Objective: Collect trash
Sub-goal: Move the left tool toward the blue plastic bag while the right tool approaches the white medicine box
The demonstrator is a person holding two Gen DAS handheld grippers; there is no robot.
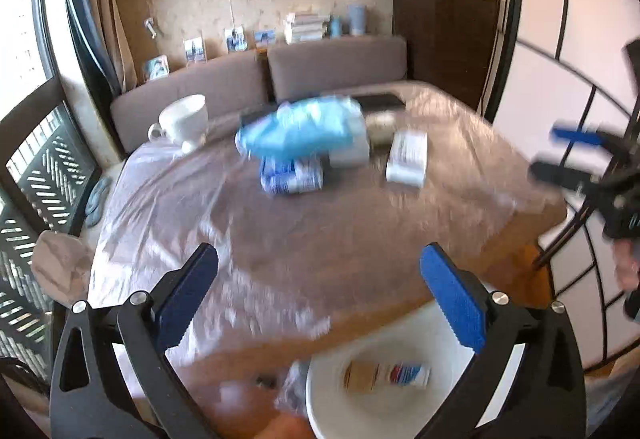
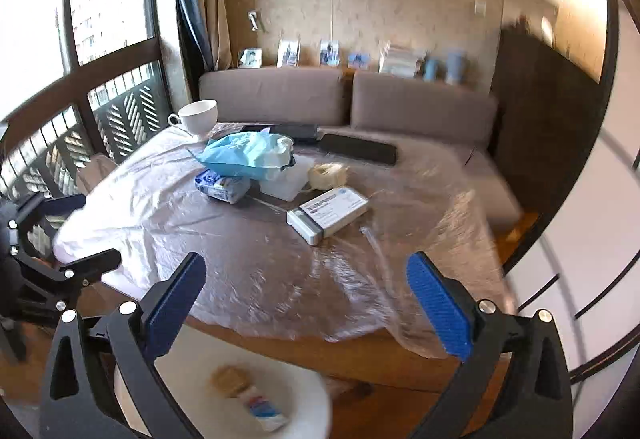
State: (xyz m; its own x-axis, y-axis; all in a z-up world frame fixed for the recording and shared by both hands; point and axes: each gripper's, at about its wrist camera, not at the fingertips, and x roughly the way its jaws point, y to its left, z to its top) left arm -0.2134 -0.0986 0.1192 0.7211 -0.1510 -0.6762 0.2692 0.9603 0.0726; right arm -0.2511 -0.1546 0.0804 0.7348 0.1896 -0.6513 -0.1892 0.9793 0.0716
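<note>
Overhead, both grippers' ribbed blue fingers (image 1: pixel 452 303) (image 2: pixel 436 307) spread wide above crinkled glossy plastic sheet (image 2: pixel 280 263), round white bin (image 2: pixel 308 395) below.

Bare table (image 2: pixel 280 271) before clustered box (image 2: pixel 328 214), wipes (image 2: pixel 219 187).

A: Can you read any text ahead of the jaws?
B: The white box (image 2: pixel 328 214) on the table has printed lines on its lid, but they are too small to read.
A: And the blue packet (image 2: pixel 221 187)?
B: Also unreadable.
</note>
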